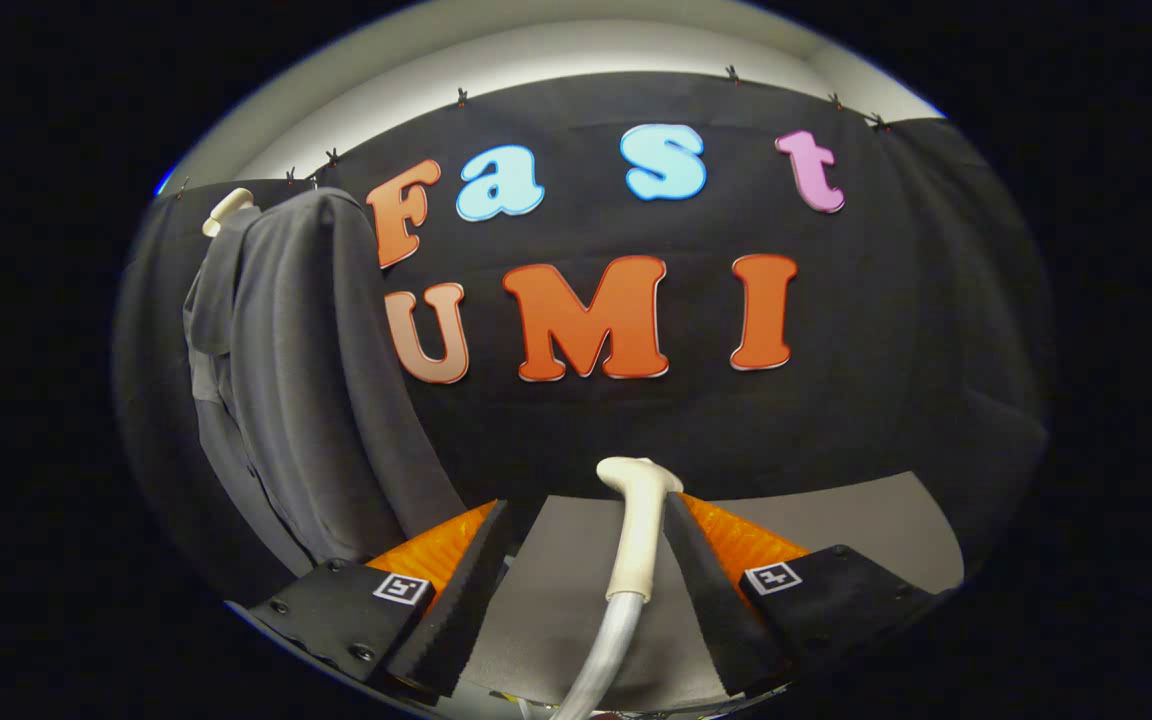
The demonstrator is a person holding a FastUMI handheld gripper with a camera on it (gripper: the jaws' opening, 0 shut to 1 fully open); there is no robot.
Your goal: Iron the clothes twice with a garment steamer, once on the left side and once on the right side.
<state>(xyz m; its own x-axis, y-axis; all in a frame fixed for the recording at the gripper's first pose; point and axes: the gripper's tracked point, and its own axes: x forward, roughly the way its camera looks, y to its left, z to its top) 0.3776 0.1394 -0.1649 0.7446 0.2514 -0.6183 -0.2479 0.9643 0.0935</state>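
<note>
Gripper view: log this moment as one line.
claw: open, not gripping | steamer: between fingers, near one | garment: hanging beyond, to the side | contact: none

The claw points level toward the booth's back wall, its two fingers spread in a wide V. The left finger and the right finger stand well apart, angled outward from one another. The steamer rises in the gap, nearer the right finger and seeming to rest against its inner face; the left finger stands clear of it.
</note>
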